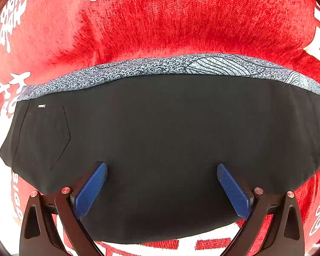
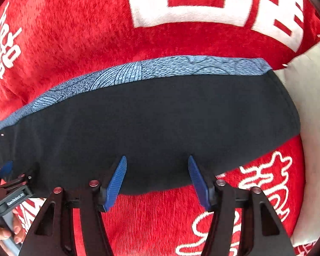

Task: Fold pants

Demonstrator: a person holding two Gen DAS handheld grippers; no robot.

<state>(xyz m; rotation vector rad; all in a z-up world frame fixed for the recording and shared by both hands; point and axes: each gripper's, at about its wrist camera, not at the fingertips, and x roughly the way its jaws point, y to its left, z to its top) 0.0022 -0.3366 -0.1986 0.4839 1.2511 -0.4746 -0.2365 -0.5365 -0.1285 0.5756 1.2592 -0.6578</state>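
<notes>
The black pants (image 1: 170, 128) lie flat in a long band on the red cloth, with a speckled blue-grey patterned strip (image 1: 160, 66) along their far edge. A back pocket (image 1: 44, 136) shows at their left end. My left gripper (image 1: 161, 166) hovers over the pants' near part, open, blue pads wide apart and nothing between them. In the right wrist view the same pants (image 2: 160, 115) and strip (image 2: 160, 68) appear. My right gripper (image 2: 157, 159) stands open over their near edge, holding nothing. The left gripper (image 2: 5, 170) shows at that view's left edge.
A red cloth (image 1: 181, 21) with large white characters covers the surface under the pants. A pale cream surface (image 2: 311, 111) lies past the cloth's right edge. A person's hand (image 2: 8, 232) holds the left gripper's handle at the bottom left.
</notes>
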